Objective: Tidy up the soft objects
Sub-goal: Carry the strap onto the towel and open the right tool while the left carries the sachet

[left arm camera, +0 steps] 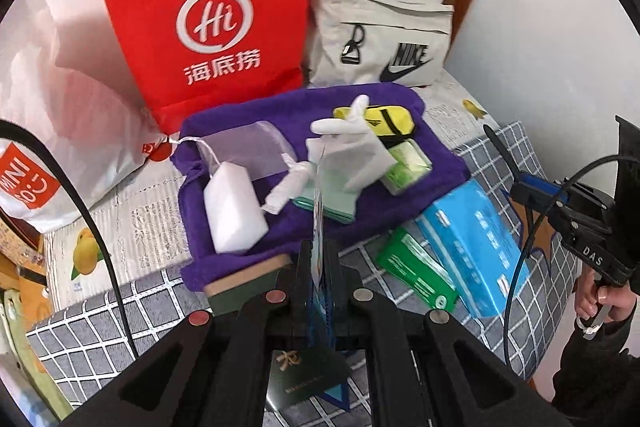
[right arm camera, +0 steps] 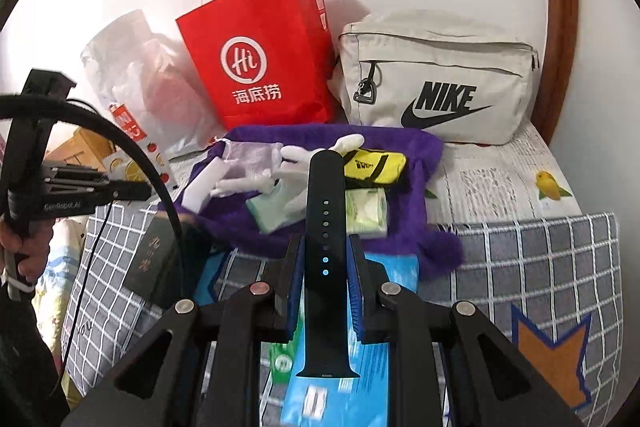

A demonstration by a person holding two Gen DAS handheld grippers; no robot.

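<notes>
Grey checked bedding (right arm camera: pixel 520 259) covers the bed under both tools. Nearest the right wrist camera, the right gripper (right arm camera: pixel 325 259) is clamped on a black watch strap (right arm camera: pixel 326 227); its long axis runs straight ahead along the fingers, its lower end over a blue box (right arm camera: pixel 376 367) that is partly hidden. The left gripper (left arm camera: pixel 318 263) is fully closed on a thin card tag (left arm camera: pixel 318 227), seen edge-on and hard to read. Beyond lies a purple towel (left arm camera: pixel 248 131) carrying a white sponge (left arm camera: pixel 234 207), white gloves (left arm camera: pixel 348 147), tissue packs and a yellow pouch (left arm camera: pixel 380 119). Against the wall stand a red paper bag (left arm camera: pixel 208 27) and a grey Nike bag (right arm camera: pixel 440 75).
</notes>
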